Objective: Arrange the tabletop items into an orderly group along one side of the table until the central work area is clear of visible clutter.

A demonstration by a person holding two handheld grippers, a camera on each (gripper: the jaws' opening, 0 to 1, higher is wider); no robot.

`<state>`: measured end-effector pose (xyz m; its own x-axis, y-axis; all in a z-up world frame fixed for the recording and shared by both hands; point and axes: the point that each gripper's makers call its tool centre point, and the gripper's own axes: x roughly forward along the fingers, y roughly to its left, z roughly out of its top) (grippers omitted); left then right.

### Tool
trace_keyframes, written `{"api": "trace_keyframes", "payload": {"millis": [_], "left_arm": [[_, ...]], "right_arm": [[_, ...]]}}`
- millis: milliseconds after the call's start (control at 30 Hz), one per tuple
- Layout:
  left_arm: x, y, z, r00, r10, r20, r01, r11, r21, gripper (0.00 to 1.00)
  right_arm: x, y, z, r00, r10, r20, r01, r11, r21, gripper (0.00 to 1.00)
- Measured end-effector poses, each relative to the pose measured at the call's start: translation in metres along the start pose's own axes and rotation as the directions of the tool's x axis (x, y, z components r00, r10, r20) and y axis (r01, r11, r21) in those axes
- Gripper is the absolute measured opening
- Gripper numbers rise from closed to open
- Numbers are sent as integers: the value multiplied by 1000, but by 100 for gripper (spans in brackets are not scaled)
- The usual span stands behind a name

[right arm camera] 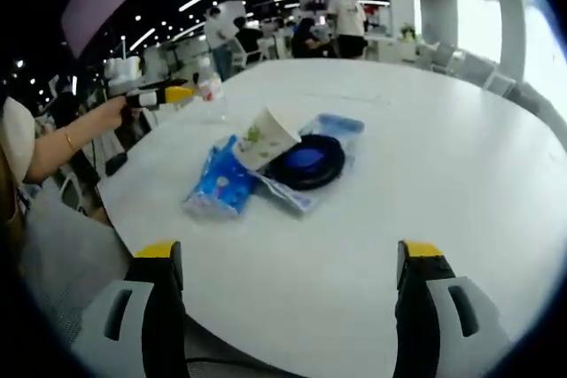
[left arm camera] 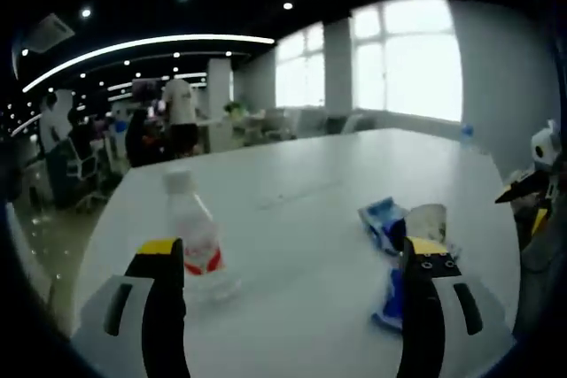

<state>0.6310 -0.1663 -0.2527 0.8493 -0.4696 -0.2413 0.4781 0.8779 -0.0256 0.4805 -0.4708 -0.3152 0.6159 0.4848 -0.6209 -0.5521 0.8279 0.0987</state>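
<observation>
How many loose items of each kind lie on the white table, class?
Plastic bottle: 1
Paper cup: 1
Blue packets: 2
Dark round bowl: 1
Total: 5

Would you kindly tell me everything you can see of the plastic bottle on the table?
The bottle is small, of clear plastic, with a white cap and a red-and-white label round its middle. It stands upright on the white table near the edge, apart from the blue packets. In the left gripper view it sits just ahead of the left tool, beside its left jaw, blurred, so whether they touch cannot be told. In the right gripper view it shows small, far off, next to that tool's yellow tip.
</observation>
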Motion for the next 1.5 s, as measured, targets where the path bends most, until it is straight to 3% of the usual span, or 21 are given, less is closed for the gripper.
{"api": "trace_keyframes", "payload": {"millis": [367,733,833,933,1067,1300,1433,1500], "left_arm": [[-6,-28,-1,996,-86,-27,86,996,18,99],[-7,-53,2,978,-175,-117,179,983,26,99],[-6,-62,3,966,-213,-148,213,977,-16,99],[-4,-69,3,958,-233,-168,236,972,2,99],[-3,-80,-4,933,-259,-248,274,961,25,99],[7,-101,3,914,-316,-255,322,946,-19,99],[12,-116,-1,882,-345,-321,357,934,-24,99],[15,-121,0,881,-347,-322,361,932,-19,99]], "right_arm": [[-3,0,3,1000,-1,12,1,1000,1,99],[-4,1,3,1000,-1,11,1,1000,-1,99],[-4,0,2,1000,-2,8,2,1000,1,99],[-4,0,2,1000,0,8,0,1000,2,99],[-3,0,0,1000,1,-2,-1,1000,-2,99],[-2,0,-1,1000,5,-9,-5,1000,-4,99],[-2,0,-2,1000,4,-13,-4,1000,-2,99],[-3,-1,-2,1000,3,-15,-3,1000,1,99]]}}
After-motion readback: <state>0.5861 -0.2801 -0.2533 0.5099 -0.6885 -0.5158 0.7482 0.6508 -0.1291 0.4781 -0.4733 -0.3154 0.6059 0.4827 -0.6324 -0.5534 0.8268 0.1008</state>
